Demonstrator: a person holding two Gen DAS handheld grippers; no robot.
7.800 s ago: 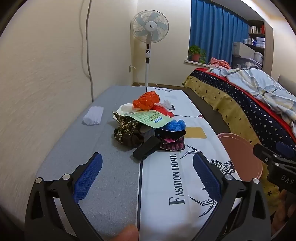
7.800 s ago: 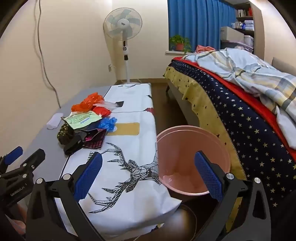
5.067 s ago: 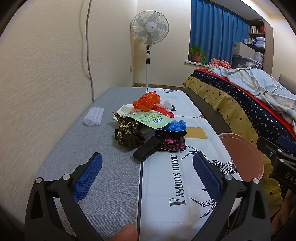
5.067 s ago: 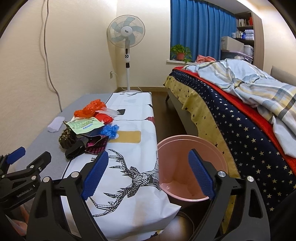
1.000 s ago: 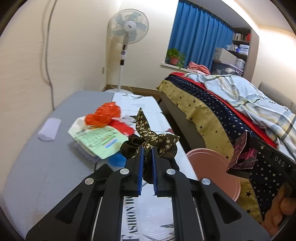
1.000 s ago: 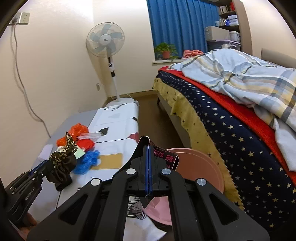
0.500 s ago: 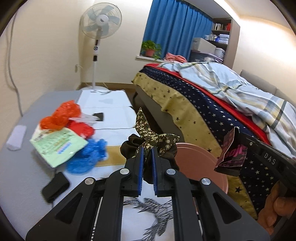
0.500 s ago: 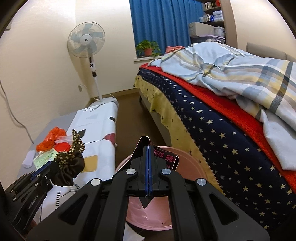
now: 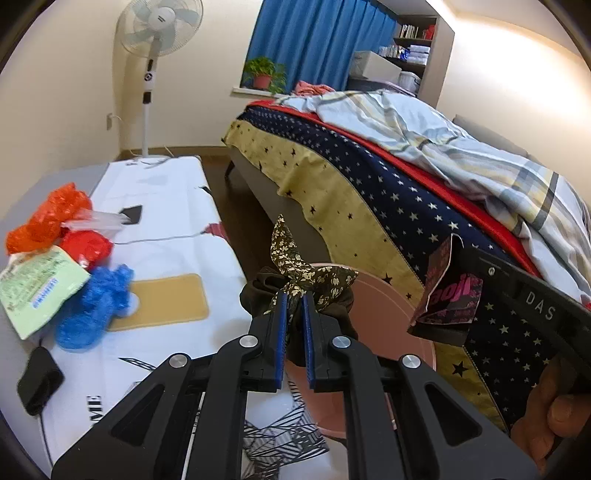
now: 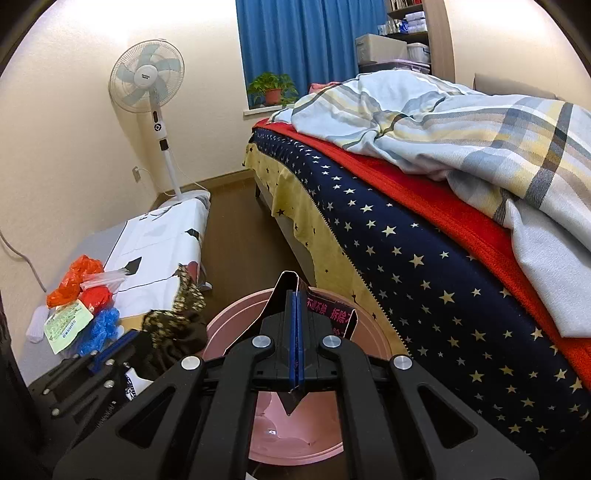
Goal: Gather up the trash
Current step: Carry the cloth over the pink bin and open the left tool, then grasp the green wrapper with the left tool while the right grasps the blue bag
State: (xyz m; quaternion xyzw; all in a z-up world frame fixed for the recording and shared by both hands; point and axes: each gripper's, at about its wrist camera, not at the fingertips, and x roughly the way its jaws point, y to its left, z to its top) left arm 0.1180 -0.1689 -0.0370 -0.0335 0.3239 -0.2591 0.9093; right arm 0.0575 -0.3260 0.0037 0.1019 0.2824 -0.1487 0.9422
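— What writing can we read from here?

— On the right tool's (image 10: 296,332) arm we see "DAS" in pale letters. The dark wrapper (image 9: 448,295) it grips carries pink lettering, and in the right wrist view pink Chinese characters show on it, too small for us to read surely. On the bench (image 9: 166,251) the white cloth shows "ME" at its near edge, beside a black line drawing. The green and white packet (image 9: 35,291) at far left has a blue label we cannot make out.

— And how do our tools stand?

— The left tool (image 9: 294,325) is clamped on the floral fabric scrap (image 9: 303,273), its blue pads (image 9: 282,325) nearly together with cloth between them. The right tool is fully closed on the dark wrapper. Both held pieces hang over the pink bucket (image 10: 236,325), which stands on the floor between the bench and the bed (image 9: 388,184).

— What else lies around?

— On the bench's left side we see an orange bag (image 9: 48,218), a red bag (image 9: 86,245), a blue bag (image 9: 96,306) and a black pouch (image 9: 38,374). A standing fan (image 9: 159,26) is at the far wall, a potted plant (image 9: 264,74) on the sill by the blue curtain (image 9: 314,48).
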